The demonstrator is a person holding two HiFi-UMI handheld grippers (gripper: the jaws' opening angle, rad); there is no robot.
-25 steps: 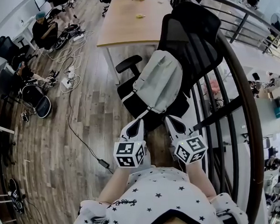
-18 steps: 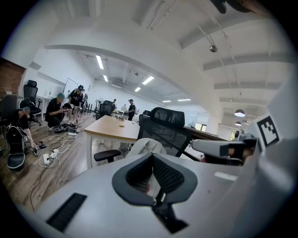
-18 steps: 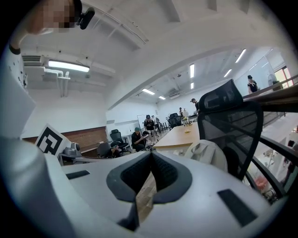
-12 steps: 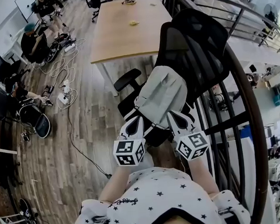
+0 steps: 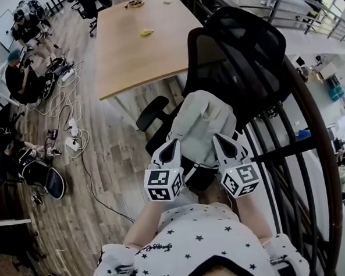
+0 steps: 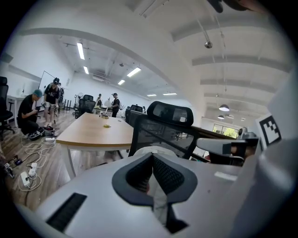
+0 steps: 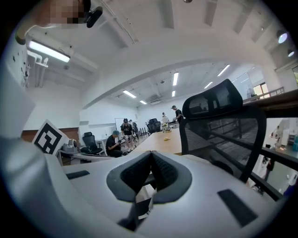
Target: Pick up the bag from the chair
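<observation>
Reaches the left forearm (image 5: 144,226) and the right forearm (image 5: 249,216) forward from the chest, close together. Holds the left gripper (image 5: 173,142) and the right gripper (image 5: 220,138) side by side at about the same level, tips pointing away from the body and angled slightly toward each other. Shows both pairs of jaws closed in the gripper views, pads meeting at the tips.

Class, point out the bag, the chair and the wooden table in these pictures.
bag (image 5: 202,120): head view, middle of its grey front.
chair (image 5: 248,54): head view, black mesh backrest.
wooden table (image 5: 135,54): head view, bare part of the tabletop.
</observation>
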